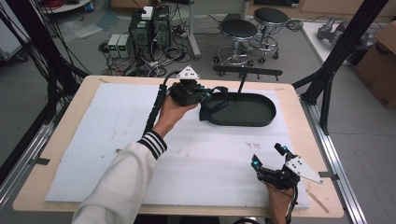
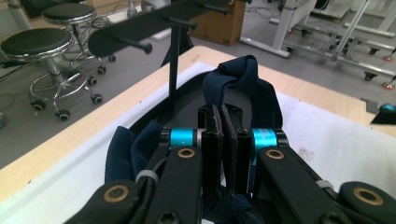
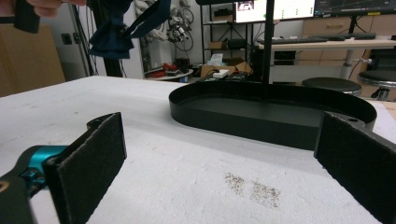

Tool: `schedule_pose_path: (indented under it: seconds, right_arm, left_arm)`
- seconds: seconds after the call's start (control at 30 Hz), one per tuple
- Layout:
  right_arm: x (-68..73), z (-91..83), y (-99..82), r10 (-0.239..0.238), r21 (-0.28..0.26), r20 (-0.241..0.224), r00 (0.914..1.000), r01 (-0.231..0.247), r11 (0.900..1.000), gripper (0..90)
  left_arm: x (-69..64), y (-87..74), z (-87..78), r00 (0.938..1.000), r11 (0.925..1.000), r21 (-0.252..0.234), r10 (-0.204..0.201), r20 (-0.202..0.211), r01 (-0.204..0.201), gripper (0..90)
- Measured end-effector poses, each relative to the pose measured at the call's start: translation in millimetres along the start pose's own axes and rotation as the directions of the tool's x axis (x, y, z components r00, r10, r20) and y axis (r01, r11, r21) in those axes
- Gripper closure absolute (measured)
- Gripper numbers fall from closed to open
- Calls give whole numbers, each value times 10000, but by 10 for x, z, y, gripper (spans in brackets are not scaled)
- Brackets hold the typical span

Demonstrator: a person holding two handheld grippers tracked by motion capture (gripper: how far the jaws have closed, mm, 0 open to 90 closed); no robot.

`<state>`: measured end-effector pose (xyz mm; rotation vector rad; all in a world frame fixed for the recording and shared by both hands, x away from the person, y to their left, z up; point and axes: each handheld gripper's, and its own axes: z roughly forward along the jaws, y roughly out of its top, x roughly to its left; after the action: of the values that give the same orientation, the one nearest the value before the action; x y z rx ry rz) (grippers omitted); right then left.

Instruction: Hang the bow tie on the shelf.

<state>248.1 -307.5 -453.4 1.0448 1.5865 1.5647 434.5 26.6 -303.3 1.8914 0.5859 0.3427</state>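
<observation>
Nearest the camera, the right gripper [image 1: 269, 157] rests on the white foam sheet [image 1: 116, 140], jaws spread wide with nothing between them. Farther back, the left gripper [image 1: 205, 95] — jaws pressed together on a dark blue cloth strap [image 2: 243, 88] — holds it above the left end of the black oval tray [image 1: 266, 119]. The tray's floor lies bare; a post with a crossbar [image 1: 247, 71] rises from it. No legible writing.
</observation>
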Motion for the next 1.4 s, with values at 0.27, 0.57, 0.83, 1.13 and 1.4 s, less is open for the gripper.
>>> schedule_pose_path:
  seconds: [0.27,0.57,0.83,1.13,1.4]
  right_arm:
    - [-2,5,2,43,28,118,9999,-44,10000,12]
    - [0,9,4,-3,62,174,9998,2,10000,12]
    - [0,8,3,51,57,165,9999,-52,10000,12]
    - [5,7,2,13,63,173,9998,-14,10000,12]
    - [-2,6,3,9,28,151,9999,-9,10000,12]
  left_arm:
    - [117,73,106,9998,9991,-399,-149,-90,146,862]
    - [183,121,180,9999,9987,-498,-92,-97,87,862]
    - [278,172,170,9992,9970,-773,-103,-379,73,864]
    - [287,252,291,9969,9949,-992,132,-772,-209,865]
    - [289,271,389,9941,9943,-1036,136,-1075,-248,866]
